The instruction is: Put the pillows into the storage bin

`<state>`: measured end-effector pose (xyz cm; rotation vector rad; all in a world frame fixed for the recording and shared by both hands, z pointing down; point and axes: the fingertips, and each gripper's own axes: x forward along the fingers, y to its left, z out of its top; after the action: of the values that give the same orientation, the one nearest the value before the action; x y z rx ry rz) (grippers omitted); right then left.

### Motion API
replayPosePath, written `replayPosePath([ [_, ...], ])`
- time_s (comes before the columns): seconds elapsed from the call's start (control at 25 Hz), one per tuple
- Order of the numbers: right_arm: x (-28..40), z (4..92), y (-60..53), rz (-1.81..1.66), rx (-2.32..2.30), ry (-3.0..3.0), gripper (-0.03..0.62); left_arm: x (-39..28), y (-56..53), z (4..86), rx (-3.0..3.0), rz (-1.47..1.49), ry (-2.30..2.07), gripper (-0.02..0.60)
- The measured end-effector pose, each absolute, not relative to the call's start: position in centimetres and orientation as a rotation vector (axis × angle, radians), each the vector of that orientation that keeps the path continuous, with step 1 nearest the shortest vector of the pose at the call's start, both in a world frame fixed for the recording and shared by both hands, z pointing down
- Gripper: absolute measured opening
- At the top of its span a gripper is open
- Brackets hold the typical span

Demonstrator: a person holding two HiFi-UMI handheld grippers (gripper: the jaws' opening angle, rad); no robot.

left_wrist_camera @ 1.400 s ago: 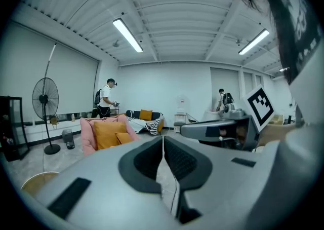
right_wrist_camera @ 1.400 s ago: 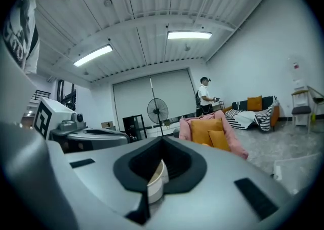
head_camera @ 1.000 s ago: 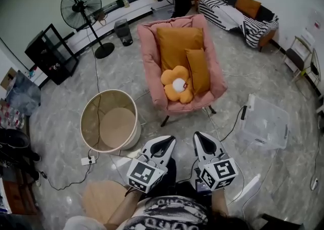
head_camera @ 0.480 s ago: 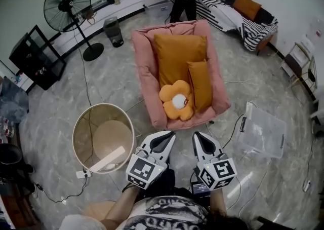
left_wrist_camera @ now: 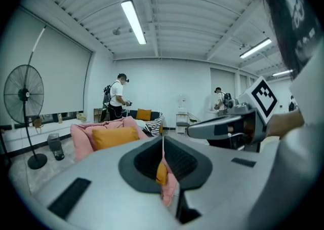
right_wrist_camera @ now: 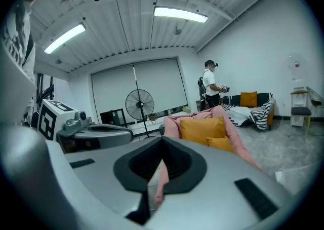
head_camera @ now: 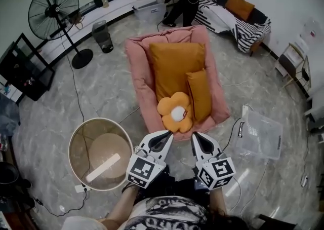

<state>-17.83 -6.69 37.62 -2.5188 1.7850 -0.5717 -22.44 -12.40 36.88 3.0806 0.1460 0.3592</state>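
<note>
Right now the left hand-held gripper (head_camera: pixel 163 136) and the right hand-held gripper (head_camera: pixel 196 138) are both clenched on nothing, side by side near the person's body. I think one should open wide before reaching, then pinch deeply into a soft edge. Just ahead of the tips the flower pillow (head_camera: pixel 175 112) lies at the front of the pink chair (head_camera: pixel 137 72), the small orange pillow (head_camera: pixel 200 93) beside it and the large orange pillow (head_camera: pixel 176 64) behind, while the storage bin (head_camera: pixel 81 140) stands on the floor to the left.

Marble floor (head_camera: pixel 101 97) w/ pink chair (head_camera: pixel 136 67) at ctr, round bin (head_camera: pixel 81 132) front-left, clear box (head_camera: pixel 263 135) right, fan (head_camera: pixel 50 6) back-left.
</note>
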Motion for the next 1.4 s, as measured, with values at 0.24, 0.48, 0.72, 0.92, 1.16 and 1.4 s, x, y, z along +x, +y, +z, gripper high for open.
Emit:
replayPosePath([
  [0.24, -15.7, 38.2, -7.7, -0.608, -2.526, 1.749, -0.002, -20.6, -12.9, 37.4, 3.046, 0.355, 0.210, 0.018],
  [0.48, -13.0, 38.6, -9.1, -0.622, -2.512, 1.743, -0.002, -18.5, -13.5, 37.7, 3.034, 0.368, 0.239, 0.018],
  [0.72, -8.1, 40.1, -11.3, -0.635, -2.451, 1.784, -0.002, -14.1, -15.1, 38.5, 3.034, 0.382, 0.180, 0.018],
  [0.92, -1.4, 41.5, -13.3, -0.671, -2.419, 1.804, -0.002, -8.8, -17.1, 39.2, 3.038, 0.413, 0.110, 0.018],
  [1.16, 6.3, 43.6, -16.0, -0.710, -2.424, 1.929, -0.002, -1.6, -18.6, 40.0, 3.101, 0.465, 0.054, 0.018],
  [1.4, 12.0, 48.9, -18.2, -0.850, -2.366, 2.028, 0.000, 3.6, -20.3, 42.4, 3.074, 0.547, -0.066, 0.018],
])
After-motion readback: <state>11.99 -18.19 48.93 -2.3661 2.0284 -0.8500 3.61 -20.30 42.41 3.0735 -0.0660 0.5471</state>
